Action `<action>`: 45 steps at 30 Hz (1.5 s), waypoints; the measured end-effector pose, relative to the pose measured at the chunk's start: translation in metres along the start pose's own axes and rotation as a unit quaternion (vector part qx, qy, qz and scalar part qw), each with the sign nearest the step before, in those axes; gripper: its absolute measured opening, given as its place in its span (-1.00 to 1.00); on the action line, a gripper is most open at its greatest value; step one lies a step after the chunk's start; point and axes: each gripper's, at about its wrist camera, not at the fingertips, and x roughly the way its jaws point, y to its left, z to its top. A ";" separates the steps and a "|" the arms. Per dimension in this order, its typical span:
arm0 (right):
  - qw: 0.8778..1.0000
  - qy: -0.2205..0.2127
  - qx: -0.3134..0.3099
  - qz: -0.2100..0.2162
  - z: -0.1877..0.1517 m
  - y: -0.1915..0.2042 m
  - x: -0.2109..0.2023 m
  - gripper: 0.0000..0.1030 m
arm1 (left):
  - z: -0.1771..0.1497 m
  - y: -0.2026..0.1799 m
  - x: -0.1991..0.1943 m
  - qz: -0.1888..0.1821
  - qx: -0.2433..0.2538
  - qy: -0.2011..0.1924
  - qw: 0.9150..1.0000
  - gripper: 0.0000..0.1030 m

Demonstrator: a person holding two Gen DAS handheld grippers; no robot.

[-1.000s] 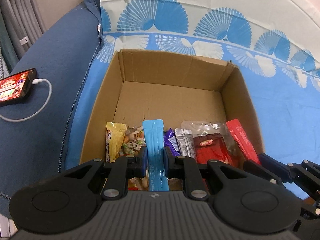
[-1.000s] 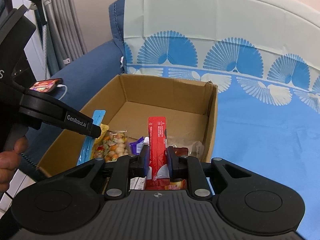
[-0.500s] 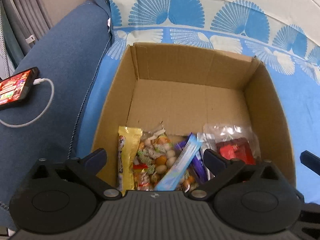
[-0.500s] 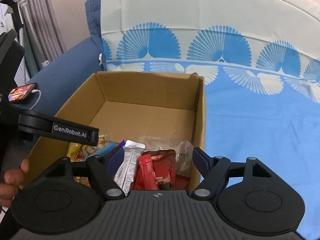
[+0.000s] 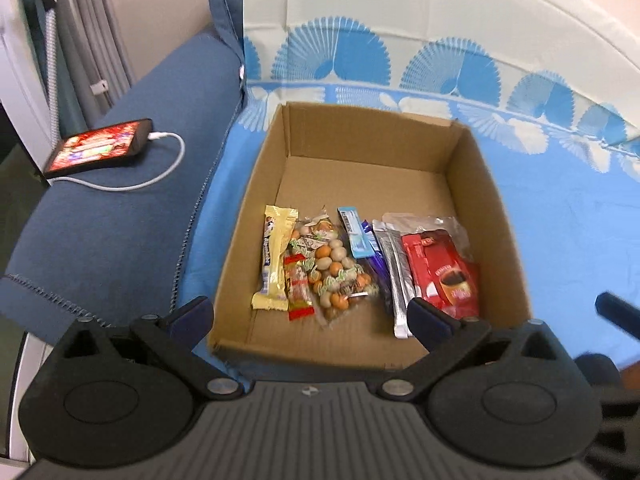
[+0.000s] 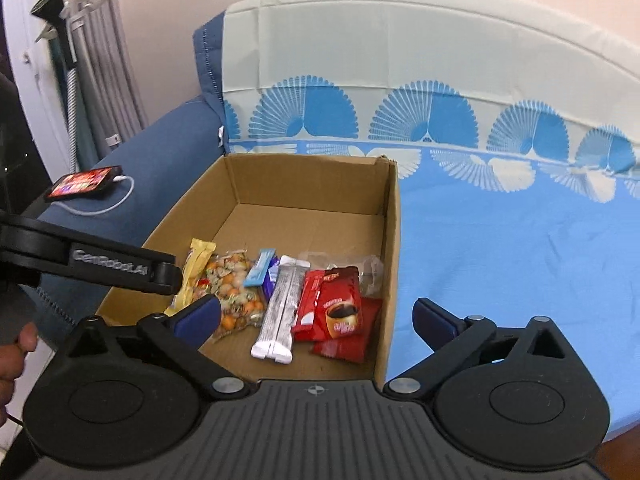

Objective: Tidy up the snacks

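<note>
An open cardboard box (image 5: pixel 492 208) sits on a blue patterned cover. Along its near side lie a yellow bar (image 5: pixel 274 258), a clear bag of mixed candies (image 5: pixel 334 272), a blue stick (image 5: pixel 354 232), silver sachets (image 5: pixel 396 276) and red coffee packs (image 5: pixel 444 276). My left gripper (image 5: pixel 310 316) hangs open above the box's near edge, with nothing between its fingers. My right gripper (image 6: pixel 316 314) is over the near right corner of the box (image 6: pixel 392 260). Its jaws are opening, nothing is between them, and a red stick (image 6: pixel 310 300) lies below among the snacks.
A phone (image 5: pixel 100 148) on a white charging cable rests on the dark blue sofa arm to the left. The patterned cover (image 5: pixel 580 220) stretches to the right of the box. A person's hand (image 6: pixel 16 356) shows at the left edge.
The left gripper let go of the blue stick and the right let go of the red stick. Both opened wide and drew back and up. The two sticks now lie in the box.
</note>
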 end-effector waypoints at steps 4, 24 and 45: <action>1.000 -0.013 -0.015 -0.006 -0.005 0.004 -0.022 0.99 | -0.017 -0.002 -0.023 0.007 0.013 -0.009 1.000 0.99; 0.998 -0.047 -0.032 0.006 -0.031 0.017 -0.072 1.00 | -0.054 0.006 -0.065 0.055 0.003 -0.035 0.998 0.99; 0.998 -0.046 -0.039 0.002 -0.033 0.022 -0.070 1.00 | -0.058 0.004 -0.065 0.064 0.013 -0.036 0.997 0.99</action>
